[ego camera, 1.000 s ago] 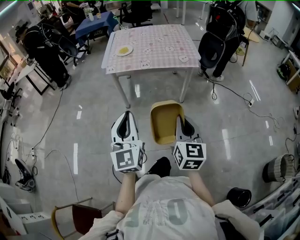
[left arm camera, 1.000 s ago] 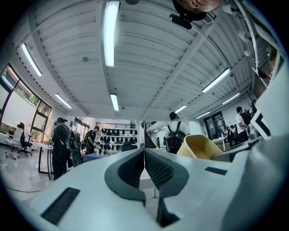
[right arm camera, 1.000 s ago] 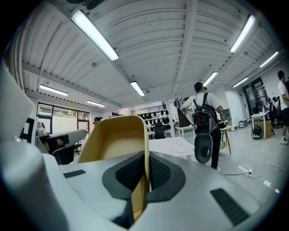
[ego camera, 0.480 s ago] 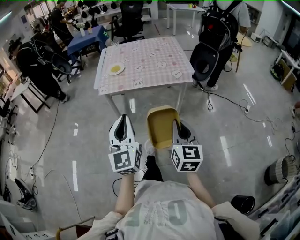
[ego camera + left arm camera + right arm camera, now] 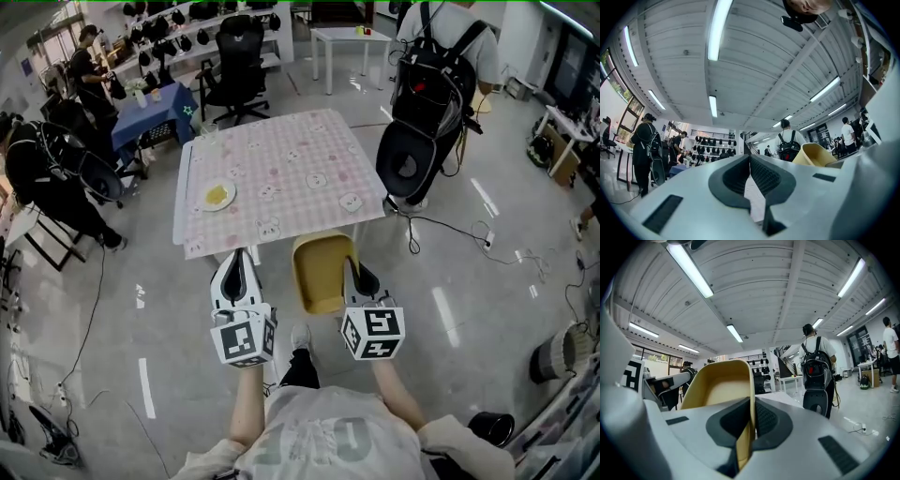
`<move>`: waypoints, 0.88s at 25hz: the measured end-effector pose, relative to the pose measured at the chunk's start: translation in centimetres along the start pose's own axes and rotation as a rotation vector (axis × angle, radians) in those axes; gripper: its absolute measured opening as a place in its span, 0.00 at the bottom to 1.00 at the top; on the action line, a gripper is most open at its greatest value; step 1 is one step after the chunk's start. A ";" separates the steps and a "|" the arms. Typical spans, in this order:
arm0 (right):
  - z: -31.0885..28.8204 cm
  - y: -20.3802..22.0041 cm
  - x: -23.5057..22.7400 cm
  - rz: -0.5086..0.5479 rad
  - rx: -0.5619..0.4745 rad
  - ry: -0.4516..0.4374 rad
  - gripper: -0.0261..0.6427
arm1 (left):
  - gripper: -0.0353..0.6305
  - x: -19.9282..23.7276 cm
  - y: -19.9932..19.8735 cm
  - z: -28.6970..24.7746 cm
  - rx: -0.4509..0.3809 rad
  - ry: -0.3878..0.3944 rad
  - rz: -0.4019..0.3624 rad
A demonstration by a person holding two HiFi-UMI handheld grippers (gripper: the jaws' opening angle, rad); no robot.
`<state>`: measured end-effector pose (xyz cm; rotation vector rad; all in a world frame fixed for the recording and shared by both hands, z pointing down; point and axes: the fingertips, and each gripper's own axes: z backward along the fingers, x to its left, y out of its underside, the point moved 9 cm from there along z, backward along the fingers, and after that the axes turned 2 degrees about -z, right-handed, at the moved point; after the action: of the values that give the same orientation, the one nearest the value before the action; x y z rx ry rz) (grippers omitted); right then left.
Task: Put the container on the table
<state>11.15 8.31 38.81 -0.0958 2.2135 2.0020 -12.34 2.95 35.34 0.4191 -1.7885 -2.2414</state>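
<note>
Before the person's chest, both arms reach forward, roughly level. Left gripper (image 5: 236, 258): jaws together, empty. Right gripper (image 5: 353, 269): jaws clamped on one wall of the yellow plastic container (image 5: 319, 274), carried above the grey floor (image 5: 141, 281) by the pink-checked bench (image 5: 291, 159).

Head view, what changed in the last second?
The person walked toward the table; the container now appears at its near edge. Still the same: right gripper shut on the container's rim, left gripper holds nothing, plate sits on the table.
</note>
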 end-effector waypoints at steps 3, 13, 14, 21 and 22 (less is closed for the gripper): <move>-5.3 -1.1 0.1 -0.011 0.011 0.008 0.08 | 0.10 2.0 0.5 -5.3 -0.002 0.023 0.001; -21.5 -4.3 1.8 -0.035 0.032 -0.009 0.08 | 0.10 9.5 2.2 -19.3 -0.059 0.052 0.010; -22.7 -4.2 2.0 -0.039 0.036 -0.010 0.08 | 0.10 10.2 2.5 -20.1 -0.060 0.054 0.004; -27.9 -4.6 2.5 -0.065 0.037 -0.016 0.08 | 0.10 12.7 3.6 -23.7 -0.082 0.035 -0.001; -28.3 -4.7 2.5 -0.067 0.034 -0.017 0.08 | 0.10 12.8 3.7 -24.0 -0.080 0.033 -0.007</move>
<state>7.38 -20.12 36.47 -0.1464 2.2031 1.9231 -15.35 -24.21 33.01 0.4448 -1.6776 -2.2883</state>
